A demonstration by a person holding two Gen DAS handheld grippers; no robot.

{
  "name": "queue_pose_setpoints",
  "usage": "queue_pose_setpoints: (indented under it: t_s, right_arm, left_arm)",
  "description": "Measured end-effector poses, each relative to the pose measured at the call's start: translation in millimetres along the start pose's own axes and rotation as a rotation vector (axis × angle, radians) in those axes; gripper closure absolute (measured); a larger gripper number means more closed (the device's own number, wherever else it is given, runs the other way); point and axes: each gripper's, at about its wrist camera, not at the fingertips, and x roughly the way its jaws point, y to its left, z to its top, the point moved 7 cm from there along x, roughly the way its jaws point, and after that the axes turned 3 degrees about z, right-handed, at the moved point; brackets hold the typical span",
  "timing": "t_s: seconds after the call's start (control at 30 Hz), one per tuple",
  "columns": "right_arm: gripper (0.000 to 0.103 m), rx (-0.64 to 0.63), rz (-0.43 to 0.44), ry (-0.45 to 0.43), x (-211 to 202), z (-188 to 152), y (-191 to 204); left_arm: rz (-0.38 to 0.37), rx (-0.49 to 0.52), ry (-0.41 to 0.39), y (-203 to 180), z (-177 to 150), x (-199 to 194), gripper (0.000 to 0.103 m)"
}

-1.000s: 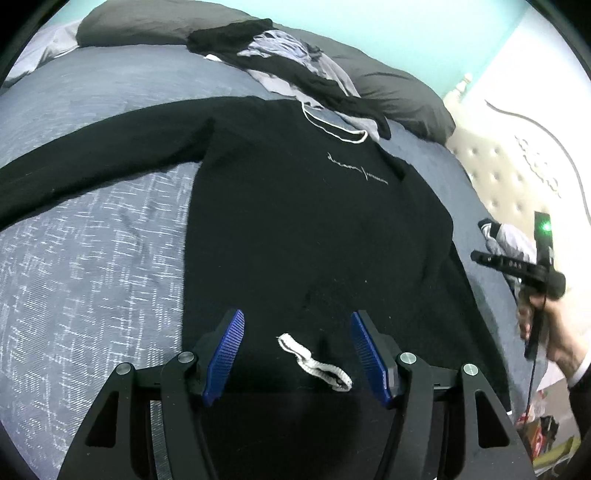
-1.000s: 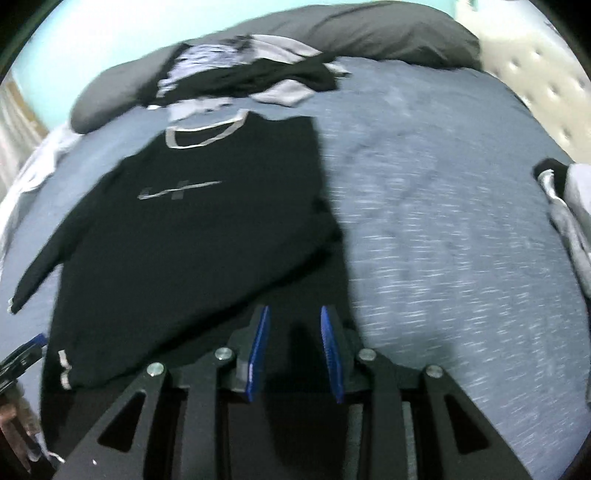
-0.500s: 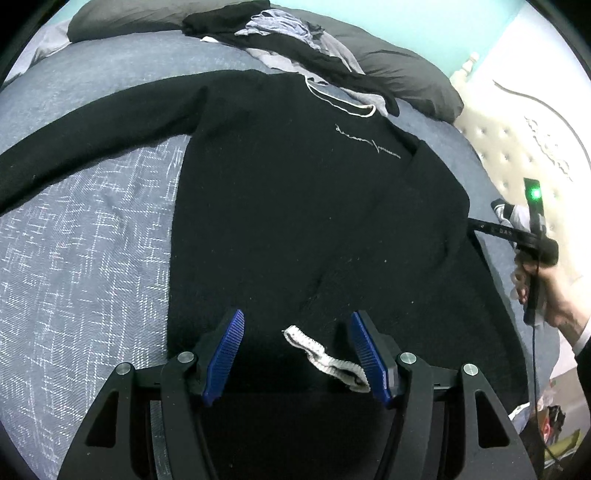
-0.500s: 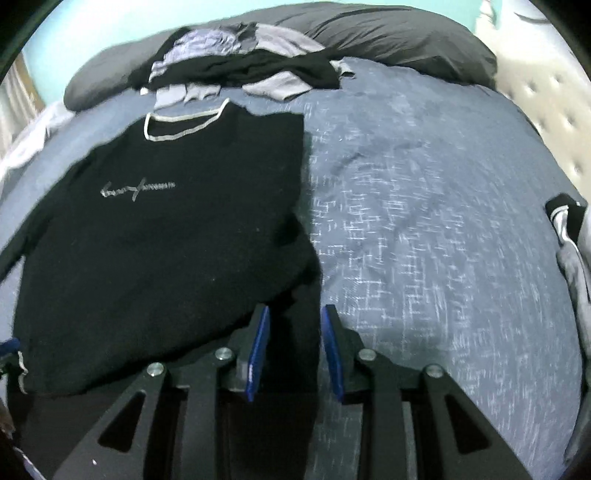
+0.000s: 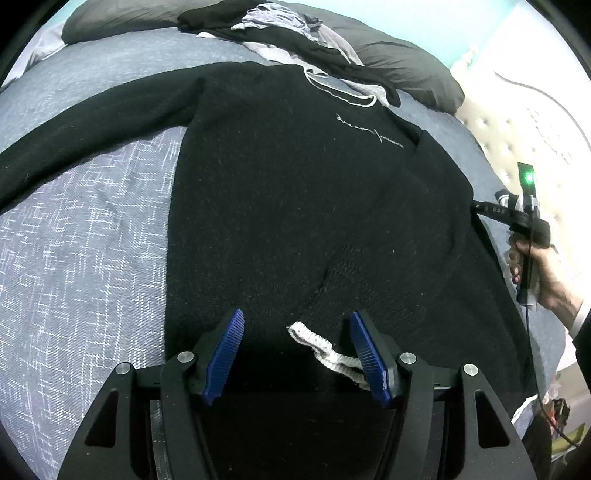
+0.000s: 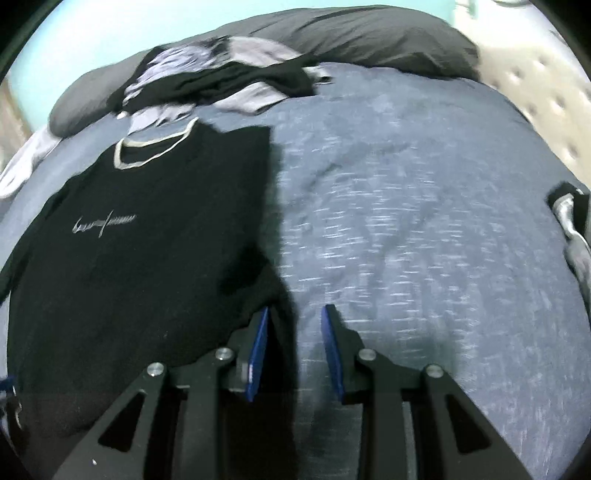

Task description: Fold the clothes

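Lying flat on the bed point(image 5: 74, 258), black sweatshirt point(image 5: 295, 203) looks soft, limp, light. Grab hem near white cuff point(image 5: 325, 350). Left gripper point(image 5: 295, 343) jaws apart over hem; right gripper point(image 6: 293, 339) part-open, empty, at sweatshirt's side edge.

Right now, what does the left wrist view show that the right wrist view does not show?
Only the left wrist view shows the open left gripper around the white cuff, the outstretched sleeve and the person's hand. Only the right wrist view shows the right gripper, jaws apart, at the sweater's right edge. Both show the black sweater, the clothes pile and the pillow.
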Motion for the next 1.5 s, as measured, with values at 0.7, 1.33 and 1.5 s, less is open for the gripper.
queue_pose_setpoints:
  t_s: [0.7, 1.33, 1.5]
  right_arm:
    - [0.096, 0.2, 0.048, -0.08, -32.5, 29.2, -48.3]
    - [0.053, 0.213, 0.147, 0.021, 42.0, 155.9, -3.5]
    - [0.054, 0.184, 0.114, 0.068, 69.4, 164.9, -2.4]
  left_arm:
    - [0.003, -0.018, -0.02, 2.2, 5.4, -6.0, 0.039]
    - [-0.003, -0.057, -0.069, 20.0, 29.9, -13.6, 0.039]
    - [-0.003, -0.056, -0.059, 21.1, 30.3, -8.1, 0.039]
